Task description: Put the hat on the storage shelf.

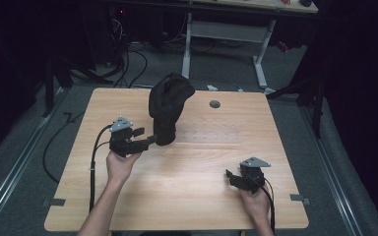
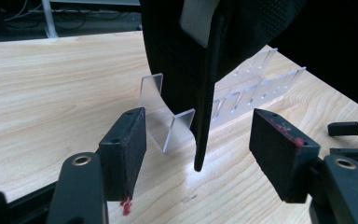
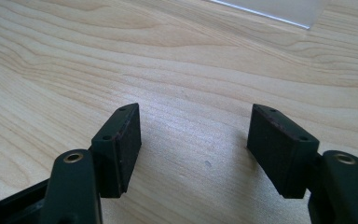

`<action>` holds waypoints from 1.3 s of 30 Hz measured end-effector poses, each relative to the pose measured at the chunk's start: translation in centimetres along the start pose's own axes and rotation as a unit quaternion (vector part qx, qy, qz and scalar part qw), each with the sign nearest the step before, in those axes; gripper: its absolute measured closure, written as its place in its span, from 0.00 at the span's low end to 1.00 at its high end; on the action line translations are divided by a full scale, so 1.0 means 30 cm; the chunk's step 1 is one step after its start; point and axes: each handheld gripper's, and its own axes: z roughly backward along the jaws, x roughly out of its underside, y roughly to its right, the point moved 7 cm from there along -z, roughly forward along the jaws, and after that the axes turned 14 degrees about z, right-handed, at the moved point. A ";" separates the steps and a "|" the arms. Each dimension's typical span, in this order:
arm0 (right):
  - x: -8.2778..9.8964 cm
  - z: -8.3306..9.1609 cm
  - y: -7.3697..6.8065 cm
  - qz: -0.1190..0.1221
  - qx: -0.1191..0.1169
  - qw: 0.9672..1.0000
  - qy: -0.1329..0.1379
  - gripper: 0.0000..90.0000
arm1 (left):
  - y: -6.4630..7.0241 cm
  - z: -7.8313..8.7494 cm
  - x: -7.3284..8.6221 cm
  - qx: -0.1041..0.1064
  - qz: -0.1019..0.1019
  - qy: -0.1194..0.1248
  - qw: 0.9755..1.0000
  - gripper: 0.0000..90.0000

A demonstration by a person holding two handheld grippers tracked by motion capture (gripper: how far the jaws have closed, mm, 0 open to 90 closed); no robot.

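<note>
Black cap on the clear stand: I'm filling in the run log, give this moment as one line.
black cap: hung on clear stand | left gripper: open, brim edge between jaws | right gripper: open, over table

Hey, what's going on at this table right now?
A person holds a gripper in each hand at a wooden table. The left gripper sits right beside a black cap propped on a clear stand. Its jaws are open, with the cap's brim edge hanging between them, untouched by either pad. The right gripper rests near the table's front right, jaws open, with nothing between them.
</note>
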 end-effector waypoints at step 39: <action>0.000 0.000 -0.001 -0.001 0.000 1.000 0.000 0.39 | -0.032 0.156 0.081 -0.008 0.019 0.011 1.000 0.36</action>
